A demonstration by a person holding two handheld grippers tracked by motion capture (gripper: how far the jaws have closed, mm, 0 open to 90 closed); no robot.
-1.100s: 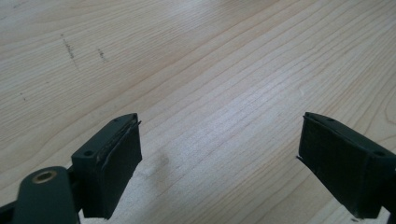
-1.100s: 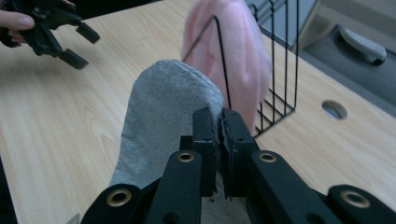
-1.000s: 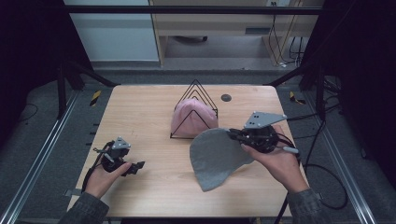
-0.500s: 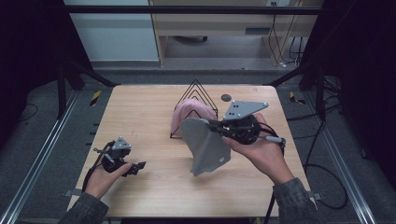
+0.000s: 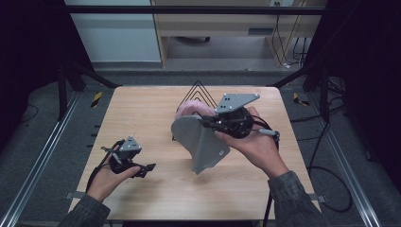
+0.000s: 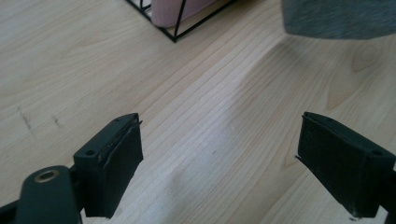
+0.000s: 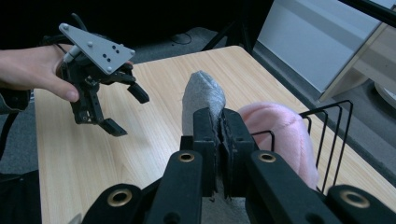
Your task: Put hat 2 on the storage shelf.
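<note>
High view: right tool [image 5: 208, 124] sat centre frame, clamped on the edge of a grey hat [image 5: 201, 144] hanging clear of the table [image 5: 142, 109]. Pink hat [image 5: 191, 109] was already in the black wire rack [image 5: 198, 94] just behind it, upper centre. Left tool [image 5: 144, 169] sat lower left, low over the table, well apart from both hats, holding nothing.

Left gripper view: left tool [image 6: 219, 163] jaws stood wide, bare wood between them. Rack corner [image 6: 173, 35] with the pink hat [image 6: 175, 9] at top centre, bottom edge of the grey hat [image 6: 338, 18] at upper right.

Right gripper view: right tool [image 7: 219, 135] jaws stood narrow, pinching grey fabric [image 7: 203, 100] that rose above them at centre. Pink hat [image 7: 275, 130] and rack wires [image 7: 334, 135] just right of centre; left tool [image 7: 123, 109] open at upper left.

Step, as I read it: carrying the grey hat to the rack. Next move probably needs the hat lifted over the wires and lowered into a free slot beside the pink one. Limp fabric could snag on a wire; left tool could steady the loose edge.
</note>
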